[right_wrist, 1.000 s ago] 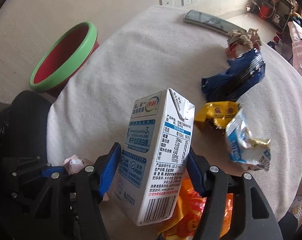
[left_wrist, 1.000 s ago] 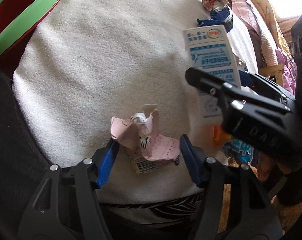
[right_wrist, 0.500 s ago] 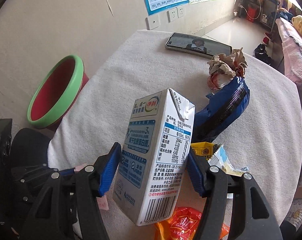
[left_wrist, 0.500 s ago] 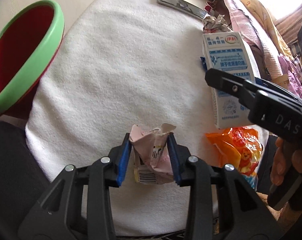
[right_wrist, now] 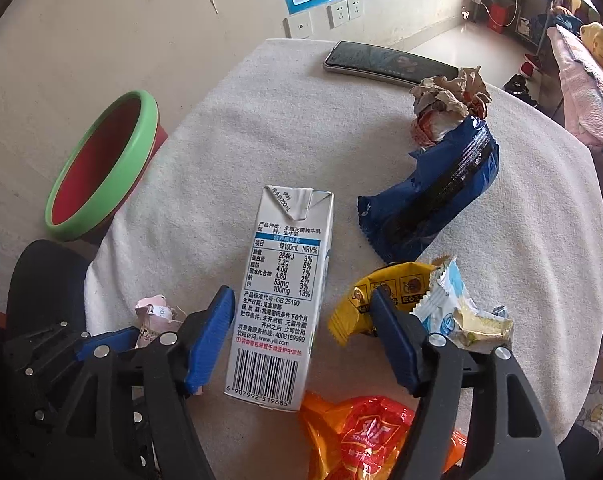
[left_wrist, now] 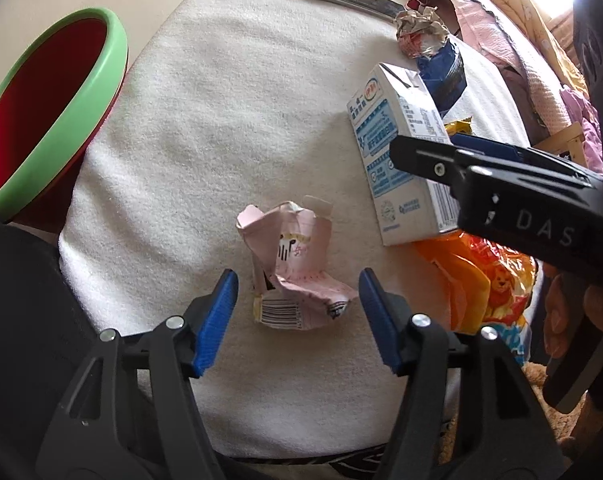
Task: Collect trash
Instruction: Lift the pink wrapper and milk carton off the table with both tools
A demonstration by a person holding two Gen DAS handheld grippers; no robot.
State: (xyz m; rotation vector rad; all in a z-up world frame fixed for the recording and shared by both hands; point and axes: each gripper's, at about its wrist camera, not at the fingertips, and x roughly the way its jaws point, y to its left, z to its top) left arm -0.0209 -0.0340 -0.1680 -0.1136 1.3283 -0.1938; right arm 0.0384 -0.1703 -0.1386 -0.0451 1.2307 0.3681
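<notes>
Your left gripper (left_wrist: 297,316) stands open over the white-covered table (left_wrist: 241,120); its jaws have just been opening, and the blue pads sit clear on either side of the crumpled pink carton (left_wrist: 295,272), which lies between them without touching either. That carton is squashed and folded, pale pink with a small cartoon print and a barcode panel facing you near its lower edge. Half a second ago the same pads pinched it tight; now it rests loose on the cloth. Your right gripper (right_wrist: 303,332) is open too, its jaws also just widened, with the milk carton (right_wrist: 279,300) between them but free of both pads. It is a white-and-blue box with a nutrition table, a barcode at the near end and a folded top at the far end. Earlier it was held raised and tilted in that gripper; now it lies flat on the table, just beside the pink carton. Touching the milk carton's near end is an orange snack bag (right_wrist: 365,440), beside it a yellow wrapper (right_wrist: 365,300), farther off a blue packet (right_wrist: 433,196), and well apart from it, past the table's edge, the green-rimmed red bin (right_wrist: 101,172).
</notes>
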